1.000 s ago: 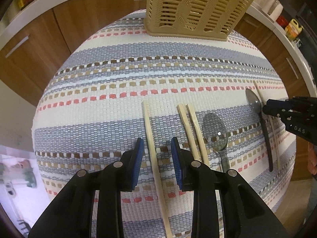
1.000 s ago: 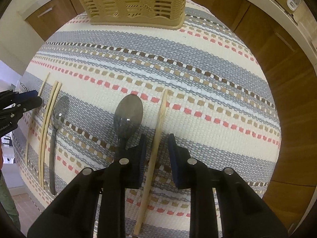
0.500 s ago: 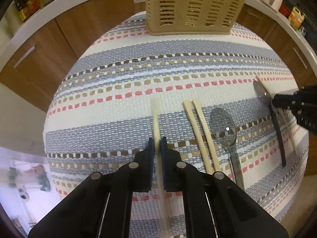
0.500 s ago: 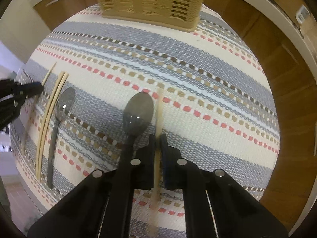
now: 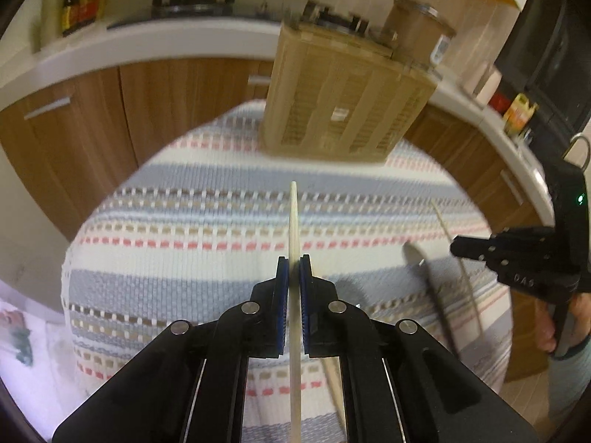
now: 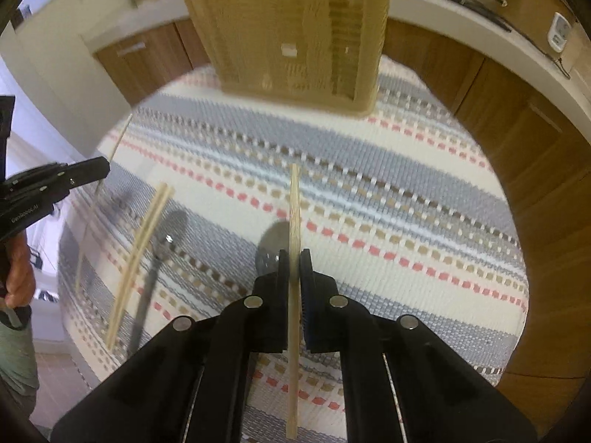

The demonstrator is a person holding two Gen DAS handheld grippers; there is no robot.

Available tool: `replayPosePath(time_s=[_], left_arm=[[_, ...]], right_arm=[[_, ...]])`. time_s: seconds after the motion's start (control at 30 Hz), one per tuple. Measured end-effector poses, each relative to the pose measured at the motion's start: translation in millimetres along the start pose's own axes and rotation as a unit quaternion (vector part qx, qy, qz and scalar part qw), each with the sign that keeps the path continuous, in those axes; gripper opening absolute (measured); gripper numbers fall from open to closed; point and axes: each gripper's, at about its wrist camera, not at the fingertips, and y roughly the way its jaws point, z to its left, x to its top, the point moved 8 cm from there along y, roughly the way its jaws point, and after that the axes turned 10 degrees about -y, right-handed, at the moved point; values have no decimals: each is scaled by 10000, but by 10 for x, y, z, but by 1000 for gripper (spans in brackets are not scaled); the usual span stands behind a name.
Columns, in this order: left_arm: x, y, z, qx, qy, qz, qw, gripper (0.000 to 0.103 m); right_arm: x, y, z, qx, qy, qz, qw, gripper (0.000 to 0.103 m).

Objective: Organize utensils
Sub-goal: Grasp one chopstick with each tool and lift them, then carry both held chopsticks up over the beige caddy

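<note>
With both tongs clenched, our left gripper (image 5: 294,271) grasps one chopstick (image 5: 294,221) and our right gripper (image 6: 294,264) another chopstick (image 6: 294,203). Each stick's long axis points straight ahead at the slatted basket (image 5: 343,99) on the mat's far edge (image 5: 236,110).

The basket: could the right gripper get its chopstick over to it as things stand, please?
Probably yes. The right gripper is shut on a chopstick, and only bare cloth lies between it and the basket.
</note>
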Motion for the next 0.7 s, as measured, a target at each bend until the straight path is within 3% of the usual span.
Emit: replayPosePath(time_s=[0.37, 0.5, 0.7], left_arm=[[451, -500, -421, -445, 85, -1032, 9936, 4], [721, -724, -606, -585, 43, -1519, 9867, 4], [1209, -1038, -838, -791, 105, -2319, 9695, 4]], right_arm=[[268, -561, -106, 150, -30, -1004, 9948, 4], [495, -817, -129, 132, -13, -1509, 9885, 4], [858, -1100, -238, 45, 78, -2100, 9777, 4]])
